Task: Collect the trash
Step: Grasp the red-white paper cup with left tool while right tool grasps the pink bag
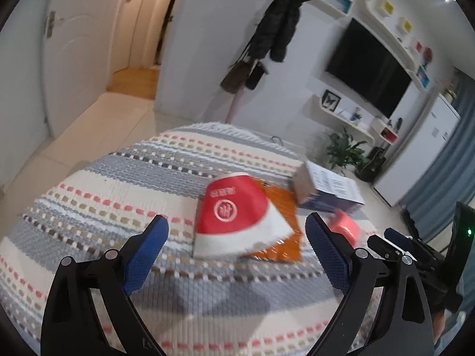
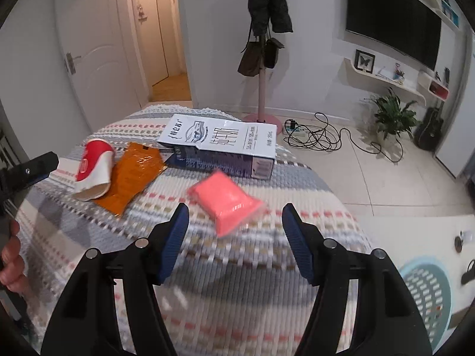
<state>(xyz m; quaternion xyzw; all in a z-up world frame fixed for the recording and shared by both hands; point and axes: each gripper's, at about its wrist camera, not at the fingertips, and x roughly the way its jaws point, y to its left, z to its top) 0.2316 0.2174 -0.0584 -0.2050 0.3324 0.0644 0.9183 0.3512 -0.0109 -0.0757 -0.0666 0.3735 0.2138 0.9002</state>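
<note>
Left gripper [image 1: 236,244]: jaws spread wide, nothing between the blue pads; it hangs over the cloth, pointing down at the cup.
Right gripper [image 2: 234,237]: jaws apart at a middling width, nothing clamped; the near end of the pink pack sits just ahead of the gap, and the pads do not touch it.
Cloth [image 2: 243,296]: woven cover striped in grey, cream and coral, spread over a rounded surface; all the trash lies on it.
Cup [image 1: 237,225]: crushed red-and-white paper cup on its side, open end toward the left camera, overlapping the edge of the wrapper.
Wrapper [image 2: 133,175]: flat shiny orange packet, between the cup and the box, touching the cup.
Box [image 2: 222,145]: white-and-navy carton lying flat toward the far edge of the cloth, its end flap open near the wrapper.
Pink pack [image 2: 228,198]: soft pink bag in clear film, near the box on its near side and apart from the wrapper.
Basket [image 2: 427,296]: pale blue, slotted, on the floor at lower right in the right view.
Hand [image 2: 12,255]: at the left edge of the right view, gripping the other tool's handle.
Room: a coat rack [image 2: 262,89] stands behind the cloth, a cable [image 2: 320,136] coils on the tiles, and a plant [image 2: 392,115] stands below the TV [image 2: 392,14].
</note>
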